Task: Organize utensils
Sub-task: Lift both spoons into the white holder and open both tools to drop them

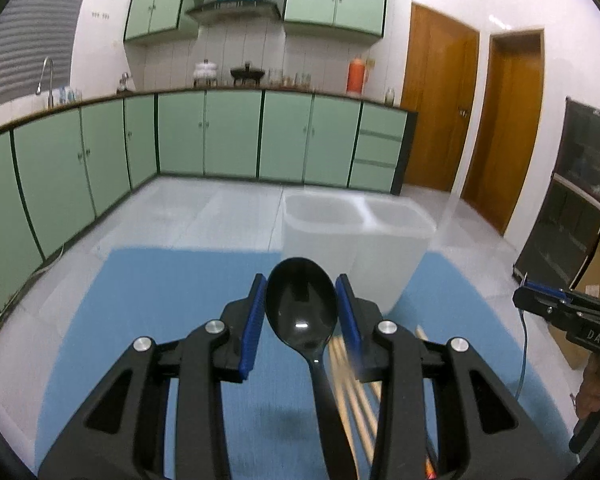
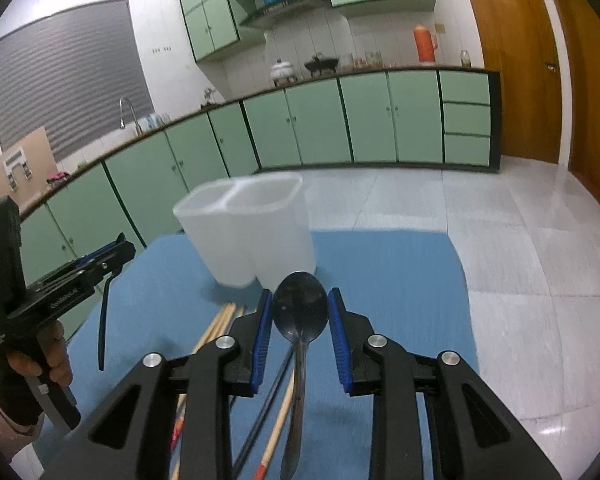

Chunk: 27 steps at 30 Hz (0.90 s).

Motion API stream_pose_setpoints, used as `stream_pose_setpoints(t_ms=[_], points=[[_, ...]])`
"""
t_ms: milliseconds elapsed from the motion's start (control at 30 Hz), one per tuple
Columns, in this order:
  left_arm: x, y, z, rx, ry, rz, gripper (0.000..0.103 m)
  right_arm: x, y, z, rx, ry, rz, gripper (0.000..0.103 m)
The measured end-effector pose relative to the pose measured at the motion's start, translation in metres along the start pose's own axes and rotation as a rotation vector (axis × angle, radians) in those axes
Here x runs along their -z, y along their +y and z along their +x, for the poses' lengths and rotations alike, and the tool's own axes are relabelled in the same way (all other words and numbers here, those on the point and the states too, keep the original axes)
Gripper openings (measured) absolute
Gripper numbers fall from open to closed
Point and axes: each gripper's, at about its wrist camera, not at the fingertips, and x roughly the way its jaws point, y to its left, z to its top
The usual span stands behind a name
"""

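My left gripper (image 1: 302, 285) is shut on the bowl of a black plastic spoon (image 1: 301, 308), whose handle hangs down toward the camera above the blue mat (image 1: 160, 300). My right gripper (image 2: 300, 298) is shut on the bowl of a metal spoon (image 2: 300, 314), its handle also hanging down. A translucent white two-compartment holder (image 1: 356, 240) (image 2: 252, 232) stands on the mat just beyond both grippers. In the right wrist view the left gripper (image 2: 116, 250) shows at the left, a hand below it and the black spoon handle (image 2: 103, 320) dangling.
Several wooden chopsticks (image 1: 352, 388) (image 2: 216, 328) and a thin black stick (image 2: 268, 400) lie on the mat (image 2: 400, 280) under the grippers. Green kitchen cabinets (image 1: 228, 136) line the far walls across a tiled floor. Wooden doors (image 1: 500, 120) are at the right.
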Motion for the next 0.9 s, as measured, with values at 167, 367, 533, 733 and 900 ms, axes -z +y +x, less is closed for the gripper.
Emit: stream_pose_setpoints(t_ms=[167,367,533,733,900], points=[[-0.028,-0.009,-0.006,0.01,-0.1,-0.004,0.034,-0.03,0.002,-0.009,-0.017,-0.08,-0.005,0.028],[-0.079,-0.027,0.011,0.025,-0.224,0.014,0.034,-0.088,0.004,-0.005,-0.042,-0.207,0.0,0.028],[-0.111,-0.041,0.044,0.014,-0.279,0.055,0.034,-0.134,0.007,0.014,-0.043,-0.285,0.004,0.028],[-0.127,-0.042,0.082,-0.015,-0.289,0.046,0.034,-0.164,0.005,0.052,-0.026,-0.302,0.021,0.028],[-0.124,-0.04,0.104,-0.033,-0.278,0.047,0.034,-0.164,0.003,0.081,-0.014,-0.297,0.037,0.028]])
